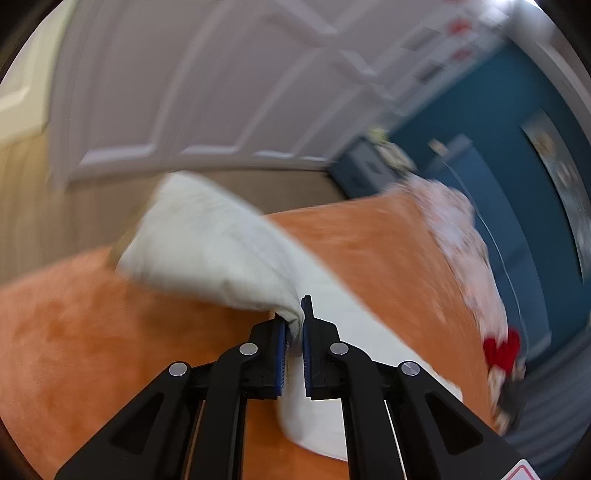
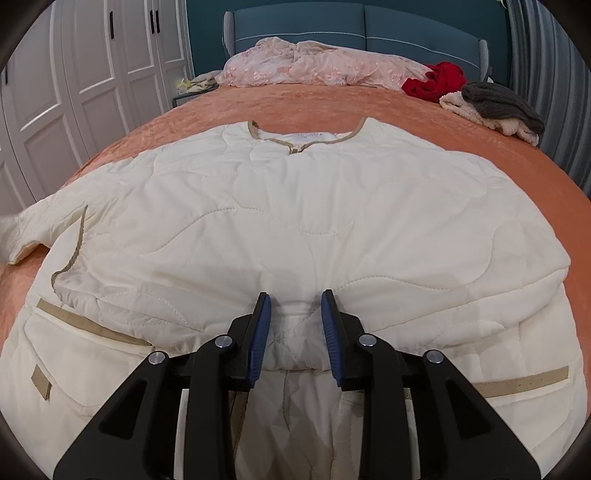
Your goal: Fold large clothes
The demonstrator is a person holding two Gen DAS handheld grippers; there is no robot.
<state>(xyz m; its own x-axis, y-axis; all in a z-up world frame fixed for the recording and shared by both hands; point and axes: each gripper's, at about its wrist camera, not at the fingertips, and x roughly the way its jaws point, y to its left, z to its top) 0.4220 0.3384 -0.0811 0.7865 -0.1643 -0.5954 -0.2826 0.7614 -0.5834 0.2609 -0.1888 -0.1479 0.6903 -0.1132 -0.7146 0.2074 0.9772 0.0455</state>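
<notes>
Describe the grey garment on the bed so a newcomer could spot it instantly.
Start at the orange bedspread and look to its far right corner, near the teal headboard. The grey knit garment lies there, heaped on a cream fleecy piece, just right of a red garment. It is the only dark item; the rest are white, pink, cream or red.

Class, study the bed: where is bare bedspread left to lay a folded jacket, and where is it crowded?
Bare orange bedspread runs between the cream jacket's collar and the pink bedding at the headboard, and along the left edge by the wardrobe doors. The far right corner is crowded with red and grey clothes.
</notes>
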